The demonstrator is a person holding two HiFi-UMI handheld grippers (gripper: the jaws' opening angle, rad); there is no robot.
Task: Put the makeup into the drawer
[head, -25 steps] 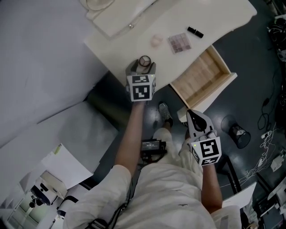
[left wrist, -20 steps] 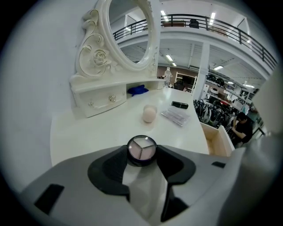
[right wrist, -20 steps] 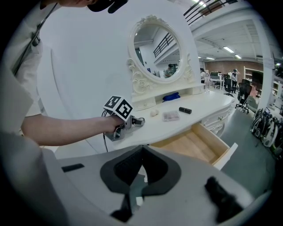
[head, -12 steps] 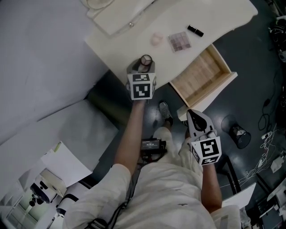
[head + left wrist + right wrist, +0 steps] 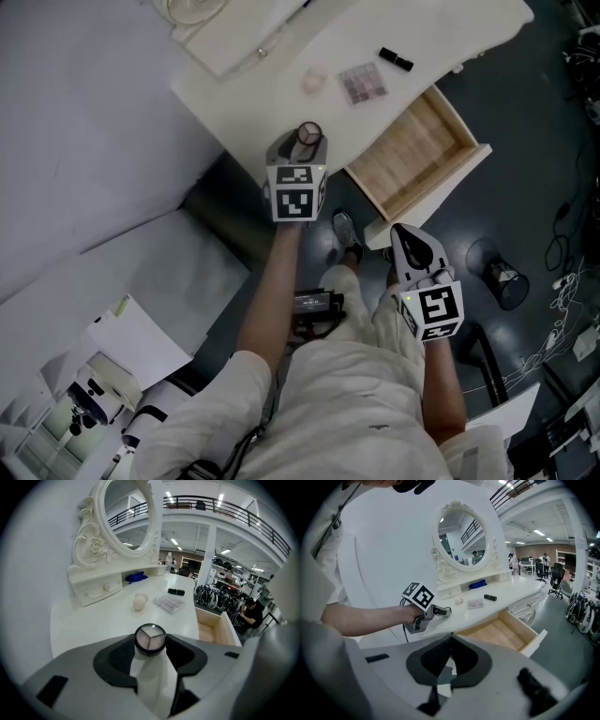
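Observation:
My left gripper (image 5: 303,142) is over the near edge of the white vanity table (image 5: 246,94). Its jaws have just been closing and now press on a round three-shade compact (image 5: 308,132) (image 5: 150,637) held between them. On the table beyond lie a pale sponge puff (image 5: 313,81) (image 5: 139,602), a clear eyeshadow palette (image 5: 362,82) (image 5: 169,603) and a black lipstick (image 5: 395,59) (image 5: 176,591). The wooden drawer (image 5: 412,161) (image 5: 497,632) stands pulled out to the right, with nothing in it. Below the drawer, my right gripper (image 5: 409,234) (image 5: 451,643) is shut with nothing between its jaws.
An ornate oval mirror (image 5: 126,515) with small drawers (image 5: 96,590) stands at the table's back, a blue item (image 5: 136,577) beside it. A dark bin (image 5: 504,281) and cables lie on the floor at the right. Papers lie at the lower left.
The left gripper's jaws have closed on the round compact and carried it slightly toward the drawer side. The right gripper has stayed where it was.

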